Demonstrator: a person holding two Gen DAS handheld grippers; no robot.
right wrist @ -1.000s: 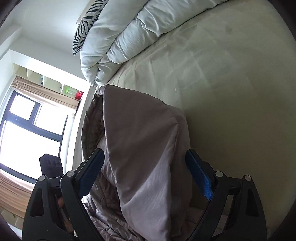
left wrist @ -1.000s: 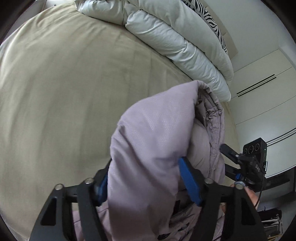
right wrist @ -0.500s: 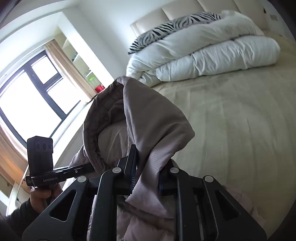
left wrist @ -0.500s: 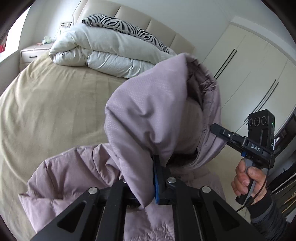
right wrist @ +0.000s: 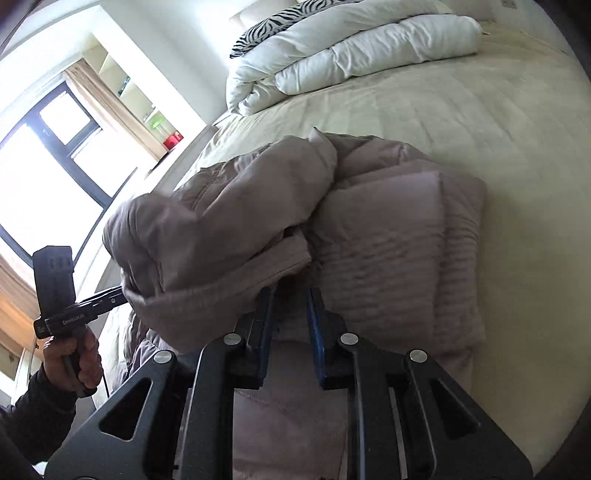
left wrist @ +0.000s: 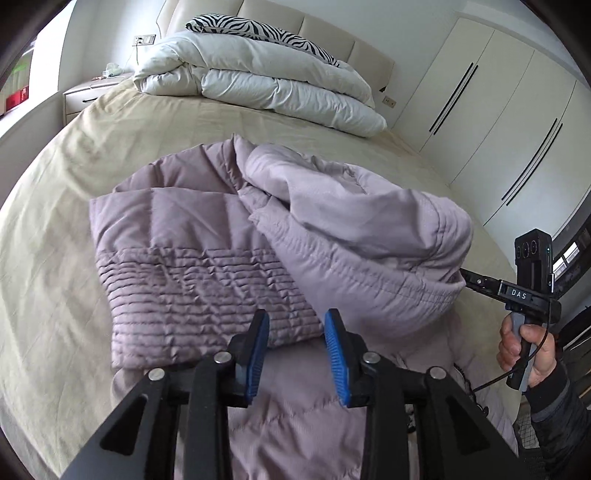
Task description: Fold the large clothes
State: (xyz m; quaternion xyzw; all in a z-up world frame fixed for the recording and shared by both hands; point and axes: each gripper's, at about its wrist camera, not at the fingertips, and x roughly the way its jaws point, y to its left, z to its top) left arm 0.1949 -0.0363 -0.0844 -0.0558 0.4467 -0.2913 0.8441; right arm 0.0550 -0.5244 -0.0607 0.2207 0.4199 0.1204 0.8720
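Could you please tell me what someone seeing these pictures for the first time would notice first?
The eye lands on the mauve quilted puffer jacket, folded over itself on the near part of the beige-sheeted bed. Behind it, by the headboard, a white duvet is piled up with a zebra-striped pillow on top. In front, the left tool shows blue pads opening, nothing pinched between them.
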